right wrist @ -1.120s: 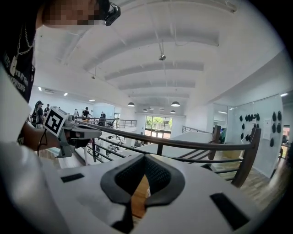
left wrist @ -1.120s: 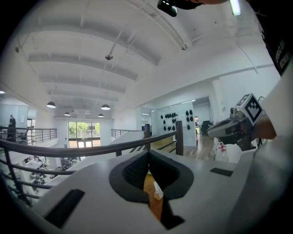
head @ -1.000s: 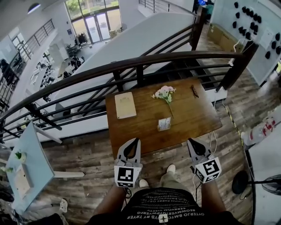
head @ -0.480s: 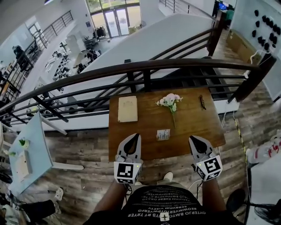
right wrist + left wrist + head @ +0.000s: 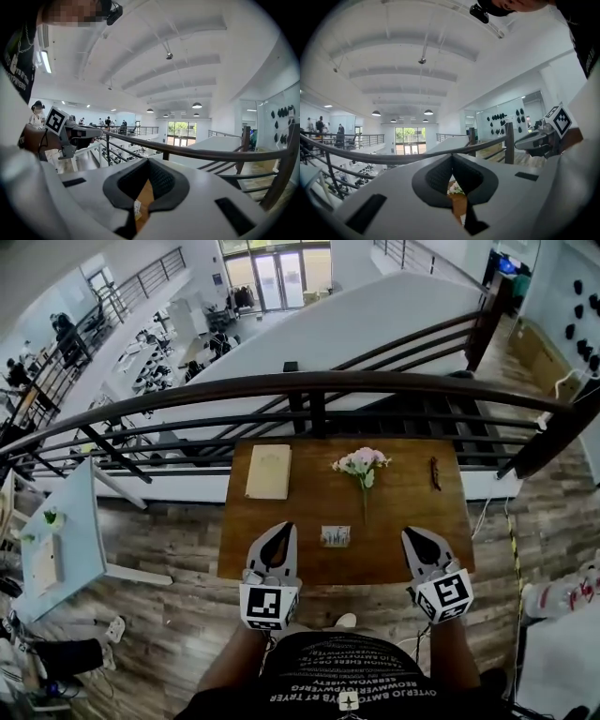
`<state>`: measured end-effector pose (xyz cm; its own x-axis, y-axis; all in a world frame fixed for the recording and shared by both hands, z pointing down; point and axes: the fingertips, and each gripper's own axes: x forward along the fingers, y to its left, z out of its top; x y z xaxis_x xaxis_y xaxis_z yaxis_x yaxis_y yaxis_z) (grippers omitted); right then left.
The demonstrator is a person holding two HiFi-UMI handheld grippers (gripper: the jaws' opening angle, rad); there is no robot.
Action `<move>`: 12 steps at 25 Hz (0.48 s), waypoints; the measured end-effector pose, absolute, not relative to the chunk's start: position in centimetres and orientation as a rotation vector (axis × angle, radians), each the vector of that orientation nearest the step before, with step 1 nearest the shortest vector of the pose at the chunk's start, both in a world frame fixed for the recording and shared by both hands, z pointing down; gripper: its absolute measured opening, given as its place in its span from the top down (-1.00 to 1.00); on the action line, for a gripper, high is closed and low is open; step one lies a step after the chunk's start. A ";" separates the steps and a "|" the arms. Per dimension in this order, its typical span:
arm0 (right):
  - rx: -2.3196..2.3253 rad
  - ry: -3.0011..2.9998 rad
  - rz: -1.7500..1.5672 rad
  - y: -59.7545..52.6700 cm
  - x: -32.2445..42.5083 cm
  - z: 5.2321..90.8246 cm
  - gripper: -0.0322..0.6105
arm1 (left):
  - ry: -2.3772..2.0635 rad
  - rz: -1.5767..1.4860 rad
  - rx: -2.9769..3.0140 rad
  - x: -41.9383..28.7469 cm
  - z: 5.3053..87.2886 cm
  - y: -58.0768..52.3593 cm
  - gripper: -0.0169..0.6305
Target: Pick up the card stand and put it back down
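The card stand (image 5: pixel 335 536) is a small clear holder with a pale card. It stands upright on the brown wooden table (image 5: pixel 412 521), near the front edge. My left gripper (image 5: pixel 279 529) hovers over the table's front edge, left of the stand, shut and empty. My right gripper (image 5: pixel 410 533) hovers at the front right, also shut with nothing in it. The stand lies between the two grippers, touching neither. In the right gripper view the card stand (image 5: pixel 137 208) shows through the gap below the closed jaws. In the left gripper view, flowers (image 5: pixel 454 189) show through the same kind of gap.
A cream notebook (image 5: pixel 269 472) lies at the table's back left. A bunch of pink and white flowers (image 5: pixel 361 465) lies at the back middle, and a small dark object (image 5: pixel 434 472) at the back right. A dark metal railing (image 5: pixel 309 385) runs just behind the table, over a drop to a lower floor.
The head view has swung, so the table now sits squarer and nearer in the frame. Both grippers stay shut at the front edge. The card stand has not moved on the table.
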<state>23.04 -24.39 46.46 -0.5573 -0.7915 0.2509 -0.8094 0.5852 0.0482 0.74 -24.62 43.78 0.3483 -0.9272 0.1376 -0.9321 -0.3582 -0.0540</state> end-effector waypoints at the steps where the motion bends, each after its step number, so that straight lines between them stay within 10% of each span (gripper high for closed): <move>1: 1.314 -2.571 0.108 -24.6 23.4 46.8 0.85 | -1.786 0.222 2.545 0.9 43.9 -24.7 0.88; 12: 1.254 -2.522 0.325 -26.7 22.9 55.4 0.85 | -1.807 0.294 2.537 0.5 45.5 -25.9 0.88</move>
<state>22.91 -26.73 55.36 -0.5714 -0.7338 0.3676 -0.8030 0.5923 -0.0657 0.51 -25.90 45.53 0.3151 -0.9355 0.1599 -0.9380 -0.3327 -0.0978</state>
